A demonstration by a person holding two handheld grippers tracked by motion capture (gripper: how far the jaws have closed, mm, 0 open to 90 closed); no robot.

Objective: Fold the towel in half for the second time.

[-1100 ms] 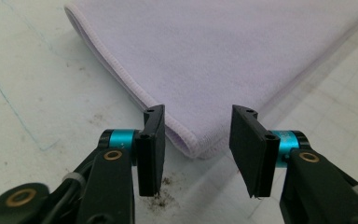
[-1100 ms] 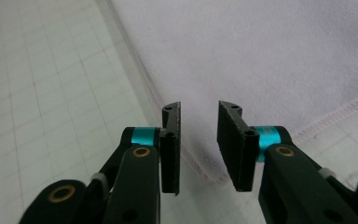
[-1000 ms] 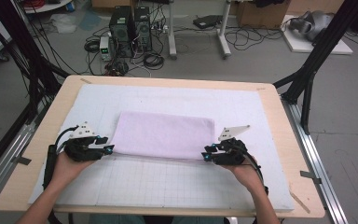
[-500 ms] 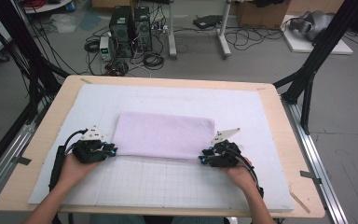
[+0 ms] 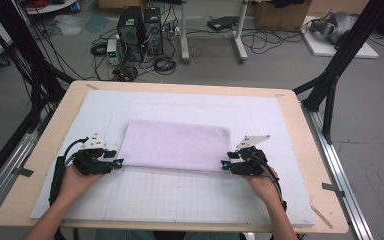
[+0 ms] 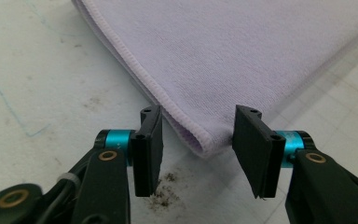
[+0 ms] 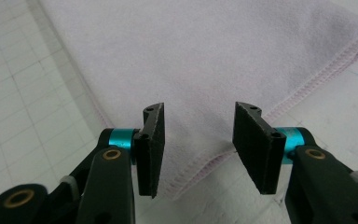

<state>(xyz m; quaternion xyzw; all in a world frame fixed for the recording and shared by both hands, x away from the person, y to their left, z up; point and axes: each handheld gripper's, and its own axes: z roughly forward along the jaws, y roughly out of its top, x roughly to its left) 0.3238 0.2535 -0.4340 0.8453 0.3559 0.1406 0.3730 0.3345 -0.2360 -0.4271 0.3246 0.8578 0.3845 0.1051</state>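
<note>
Both grippers' jaws just opened, apart at corners | towel [image 5: 176, 145] long axis left-right | left gripper [image 5: 111, 163] | right gripper [image 5: 228, 164]

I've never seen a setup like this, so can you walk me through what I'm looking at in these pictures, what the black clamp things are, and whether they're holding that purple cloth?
A person sits at a table and holds a hand tool with two black jaws in each hand. The high view looks down from above: the left gripper and the right gripper sit at the near corners of a folded lilac towel, which lies flat on a white gridded mat. The other two pictures come from cameras riding on the grippers, looking along their jaws. In both, a towel corner lies between the jaws, but the pads stand apart from it. The jaws have just been opening, so nothing is held.
</note>
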